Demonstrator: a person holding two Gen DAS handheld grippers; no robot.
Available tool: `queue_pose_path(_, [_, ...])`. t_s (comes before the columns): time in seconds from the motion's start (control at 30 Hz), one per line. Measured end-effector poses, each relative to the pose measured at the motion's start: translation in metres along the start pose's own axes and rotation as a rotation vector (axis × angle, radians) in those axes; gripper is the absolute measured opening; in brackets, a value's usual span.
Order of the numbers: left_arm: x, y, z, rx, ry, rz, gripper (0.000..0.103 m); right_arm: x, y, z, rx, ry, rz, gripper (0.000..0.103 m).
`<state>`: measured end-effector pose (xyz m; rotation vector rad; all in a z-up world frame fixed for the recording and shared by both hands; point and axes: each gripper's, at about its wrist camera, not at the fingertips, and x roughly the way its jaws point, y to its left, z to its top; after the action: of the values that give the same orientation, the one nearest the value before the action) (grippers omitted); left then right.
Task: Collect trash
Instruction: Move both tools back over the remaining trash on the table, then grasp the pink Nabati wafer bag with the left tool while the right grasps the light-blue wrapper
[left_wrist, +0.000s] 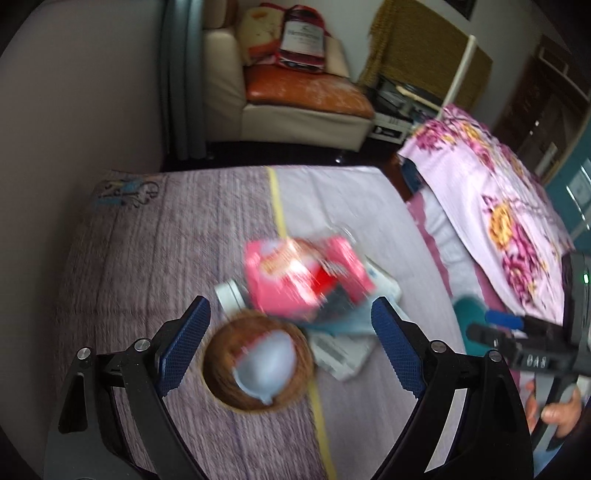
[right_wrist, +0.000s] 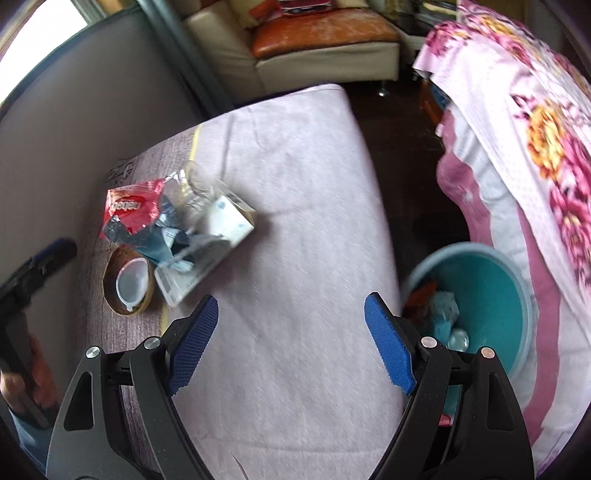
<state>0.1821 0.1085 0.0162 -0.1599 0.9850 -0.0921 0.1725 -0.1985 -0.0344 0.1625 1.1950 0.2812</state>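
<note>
A heap of trash lies on the cloth-covered table (left_wrist: 147, 240): a red snack wrapper (left_wrist: 295, 273), a white carton (right_wrist: 221, 229), a clear crumpled bottle (right_wrist: 195, 184) and a brown coconut shell (left_wrist: 221, 373) with a white plastic lid in it. My left gripper (left_wrist: 291, 332) is open, its fingers either side of the shell and just above it. My right gripper (right_wrist: 291, 325) is open and empty over the bare cloth, right of the heap. A teal trash bin (right_wrist: 491, 295) with some trash inside stands on the floor right of the table.
A bed with a pink floral cover (right_wrist: 535, 147) runs along the right, close to the bin. A cream sofa with an orange cushion (left_wrist: 306, 92) stands behind the table. A wall (left_wrist: 74, 92) is on the left.
</note>
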Motion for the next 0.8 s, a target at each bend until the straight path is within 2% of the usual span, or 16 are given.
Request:
queue_pose_path(0.13, [0.020, 0.010, 0.024, -0.015, 0.020, 0.008, 0.089, 0.011, 0.005, 0.009, -0.001, 0.019, 0.009, 0.078])
queue_pose_path(0.2, [0.031, 0.013, 0.030, -0.035, 0.040, -0.015, 0.089, 0.015, 0.008, 0.014, -0.001, 0.026, 0.010, 0.078])
queue_pose_path(0.43, [0.065, 0.014, 0.021, -0.023, 0.105, -0.053, 0.089, 0.022, 0.014, 0.032, -0.008, 0.019, 0.032, 0.078])
queue_pose_path(0.5, [0.064, 0.016, 0.015, -0.024, 0.087, -0.061, 0.078, 0.023, 0.015, 0.037, -0.013, 0.020, 0.052, 0.078])
queue_pose_path(0.53, [0.062, 0.016, 0.013, -0.015, 0.082, -0.063, 0.059, 0.024, 0.019, 0.039, -0.017, 0.019, 0.062, 0.078])
queue_pose_path(0.57, [0.062, 0.015, 0.011, -0.007, 0.083, -0.065, 0.051, 0.025, 0.022, 0.042, -0.026, 0.020, 0.073, 0.078])
queue_pose_path(0.6, [0.060, 0.015, 0.009, 0.002, 0.079, -0.070, 0.049, 0.027, 0.025, 0.044, -0.033, 0.021, 0.080, 0.078])
queue_pose_path(0.63, [0.058, 0.014, 0.007, 0.016, 0.072, -0.065, 0.041, 0.029, 0.030, 0.046, -0.045, 0.024, 0.091, 0.078])
queue_pose_path(0.73, [0.052, 0.013, 0.001, 0.044, 0.065, -0.070, 0.029, 0.033, 0.044, 0.052, -0.083, 0.022, 0.118, 0.078])
queue_pose_path(0.8, [0.046, 0.016, -0.004, 0.047, 0.063, -0.077, 0.028, 0.038, 0.052, 0.055, -0.102, 0.022, 0.130, 0.078])
